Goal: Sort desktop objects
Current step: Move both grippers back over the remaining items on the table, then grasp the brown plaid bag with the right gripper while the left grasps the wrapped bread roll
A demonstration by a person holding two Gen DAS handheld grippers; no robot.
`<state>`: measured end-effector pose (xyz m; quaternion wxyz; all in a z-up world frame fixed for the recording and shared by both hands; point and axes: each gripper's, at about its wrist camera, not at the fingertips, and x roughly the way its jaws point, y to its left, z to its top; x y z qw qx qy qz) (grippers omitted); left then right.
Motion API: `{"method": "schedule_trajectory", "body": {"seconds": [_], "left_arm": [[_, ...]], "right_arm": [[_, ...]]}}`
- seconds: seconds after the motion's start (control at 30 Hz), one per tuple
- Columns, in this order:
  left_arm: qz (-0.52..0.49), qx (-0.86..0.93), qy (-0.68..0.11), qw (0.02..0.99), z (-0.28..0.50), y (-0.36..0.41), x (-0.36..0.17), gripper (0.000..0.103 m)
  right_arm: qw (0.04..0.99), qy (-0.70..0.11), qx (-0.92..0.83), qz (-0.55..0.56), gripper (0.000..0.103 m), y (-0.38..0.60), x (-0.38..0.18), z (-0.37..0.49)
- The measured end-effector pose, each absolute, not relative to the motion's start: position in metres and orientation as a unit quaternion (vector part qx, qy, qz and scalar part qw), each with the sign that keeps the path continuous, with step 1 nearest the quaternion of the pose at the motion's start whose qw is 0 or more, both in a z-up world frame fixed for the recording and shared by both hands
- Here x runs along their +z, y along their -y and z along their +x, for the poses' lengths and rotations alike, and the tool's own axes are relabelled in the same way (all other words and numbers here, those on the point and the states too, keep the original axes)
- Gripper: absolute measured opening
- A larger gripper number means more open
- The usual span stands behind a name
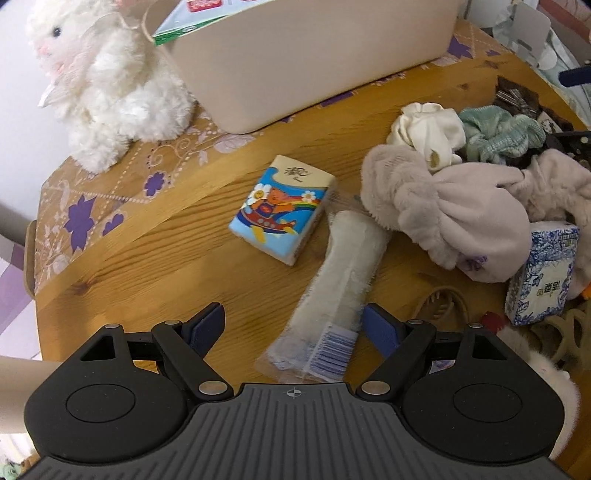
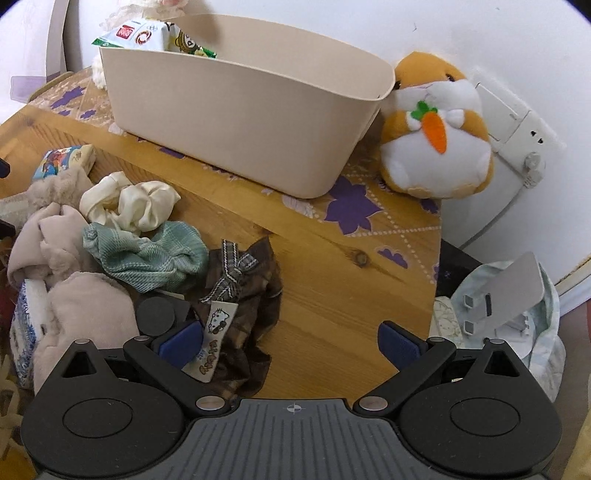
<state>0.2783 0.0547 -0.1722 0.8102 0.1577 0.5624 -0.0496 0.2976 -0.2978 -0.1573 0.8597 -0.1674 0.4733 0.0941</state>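
My left gripper [image 1: 293, 326] is open over the wooden table [image 1: 166, 251]; a long white packet in clear wrap [image 1: 332, 295] lies between its fingers, nearer the right one. A cartoon tissue pack [image 1: 282, 214] lies just beyond it. A beige bin [image 1: 306, 59] stands at the back with snack packs [image 2: 147, 35] inside. My right gripper [image 2: 291, 345] is open above the table edge; its left finger [image 2: 181, 343] is over a brown plaid scrunchie [image 2: 243, 314] with a white cat label. Beside it lie a green scrunchie [image 2: 147, 258], a cream scrunchie [image 2: 129, 206] and a pink plush headband [image 1: 443, 210].
A white plush rabbit [image 1: 110, 85] sits left of the bin and an orange hamster plush [image 2: 436, 129] sits right of it. A blue-patterned tissue pack [image 1: 543, 277] and beige hair claws [image 1: 443, 302] lie on the right in the left wrist view. The table edge drops off at right [image 2: 432, 295].
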Motion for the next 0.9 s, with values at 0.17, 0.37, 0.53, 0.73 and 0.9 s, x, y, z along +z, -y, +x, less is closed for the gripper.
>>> {"method": "schedule_trajectory", "body": {"seconds": [0.17, 0.37, 0.53, 0.73, 0.9], "left_arm": [[0.157, -0.055, -0.556, 0.814, 0.281, -0.052, -0.175, 0.084], [0.138, -0.064, -0.555, 0.818, 0.285, -0.052, -0.177, 0.079], [0.108, -0.084, -0.564, 0.814, 0.286, -0.054, -0.176, 0.060], [0.086, -0.099, -0.572, 0.809, 0.286, -0.053, -0.175, 0.041], [0.090, -0.108, -0.571, 0.809, 0.281, -0.053, -0.175, 0.034]], "right_arm": [[0.857, -0.479, 0.100, -0.162, 0.099, 0.296, -0.164, 0.303], [0.852, -0.486, 0.119, -0.154, 0.074, 0.295, -0.167, 0.307], [0.846, -0.496, 0.123, -0.149, 0.061, 0.291, -0.173, 0.305], [0.844, -0.499, 0.132, -0.146, 0.039, 0.287, -0.171, 0.301], [0.841, -0.503, 0.133, -0.147, 0.036, 0.286, -0.170, 0.295]]}}
